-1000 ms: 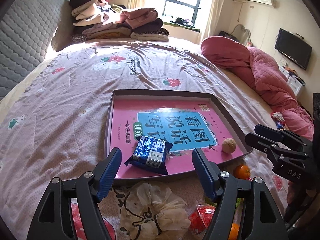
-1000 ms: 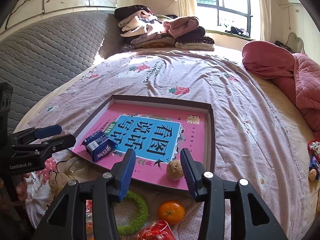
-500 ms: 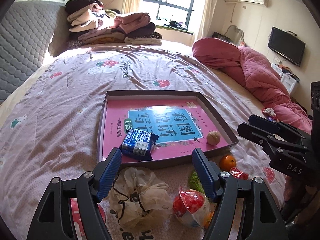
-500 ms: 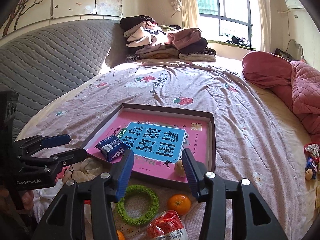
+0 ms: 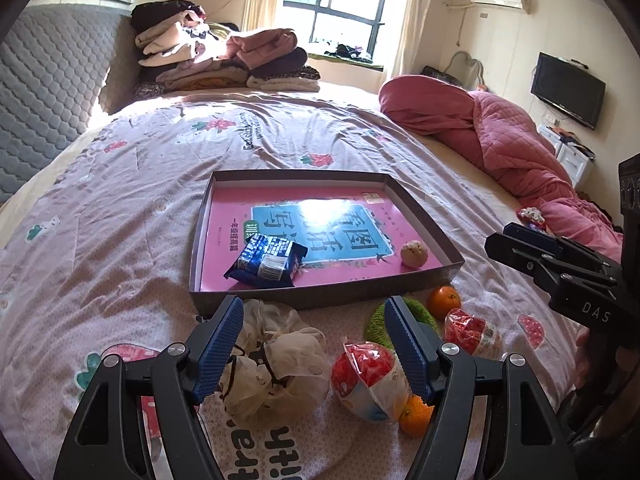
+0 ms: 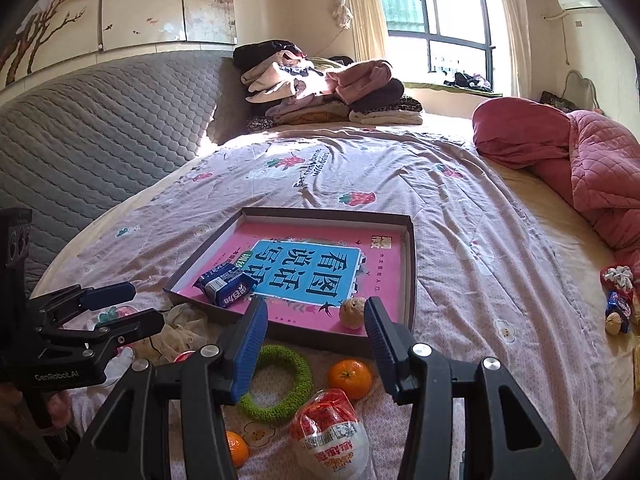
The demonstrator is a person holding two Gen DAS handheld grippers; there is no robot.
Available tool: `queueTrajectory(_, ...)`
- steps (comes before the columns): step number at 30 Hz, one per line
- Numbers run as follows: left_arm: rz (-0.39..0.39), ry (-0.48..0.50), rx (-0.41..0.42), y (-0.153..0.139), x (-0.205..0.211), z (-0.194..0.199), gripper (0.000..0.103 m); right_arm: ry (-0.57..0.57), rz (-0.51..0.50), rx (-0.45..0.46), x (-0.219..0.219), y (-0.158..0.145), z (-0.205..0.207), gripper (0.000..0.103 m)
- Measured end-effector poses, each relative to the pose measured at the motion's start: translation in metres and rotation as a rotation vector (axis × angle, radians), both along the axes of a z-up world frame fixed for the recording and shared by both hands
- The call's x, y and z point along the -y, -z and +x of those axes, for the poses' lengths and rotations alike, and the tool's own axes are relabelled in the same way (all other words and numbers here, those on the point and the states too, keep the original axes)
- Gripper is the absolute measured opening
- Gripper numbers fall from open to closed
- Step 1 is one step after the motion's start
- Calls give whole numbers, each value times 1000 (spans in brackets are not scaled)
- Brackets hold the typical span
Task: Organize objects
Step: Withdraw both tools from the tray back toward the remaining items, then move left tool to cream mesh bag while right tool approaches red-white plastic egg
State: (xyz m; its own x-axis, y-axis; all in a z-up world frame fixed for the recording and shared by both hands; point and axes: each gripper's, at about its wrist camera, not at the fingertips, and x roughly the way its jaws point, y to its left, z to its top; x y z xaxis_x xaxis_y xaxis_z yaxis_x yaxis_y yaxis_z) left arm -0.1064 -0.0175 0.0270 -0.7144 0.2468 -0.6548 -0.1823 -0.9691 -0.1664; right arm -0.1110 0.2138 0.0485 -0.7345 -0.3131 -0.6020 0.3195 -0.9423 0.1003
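Hovering over the near edge of the bed, both grippers are empty. The left gripper point(image 5: 314, 346) has its blue-padded jaws spread wide, nothing between the pads, framing a crumpled cream mesh pouch with dark cord point(image 5: 274, 364) at its six o'clock side. The right gripper point(image 6: 315, 340) stands moderately spread too, pinching nothing, with a fuzzy green knitted ring point(image 6: 280, 384) and a small orange mandarin point(image 6: 350, 378) lying just below its tips.

Ahead sits the shallow grey cardboard tray lined with a pink-and-blue printed sheet point(image 5: 420, 212), the collecting spot by my reading. Two things are in already: a blue foil snack packet point(image 5: 266, 260) toward the tray's seven o'clock, and a small beige round fruit point(image 5: 414, 254) near its four o'clock corner, well apart, which leaves the middle free.

Everything still loose lies on the pink patterned bedsheet point(image 5: 120, 208) just outside the tray's near wall, at six o'clock from it: the pouch, the ring, the mandarin, a red-and-white wrapped snack ball point(image 5: 368, 376), a second red wrapped packet point(image 5: 472, 332) and another mandarin point(image 5: 416, 414) tucked against the ball. Clustering them within reach makes short hops into the tray likely.

Judging by the pose, the job looks early. The wide left opening suits the bulky pouch; the narrower right suits the mandarin or ring.
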Motion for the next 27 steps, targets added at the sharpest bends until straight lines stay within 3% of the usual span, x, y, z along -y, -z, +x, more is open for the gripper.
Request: queueTrajectory(27,-12,-49,69,24,22,17,74,9,45,60,-7,28,26,50)
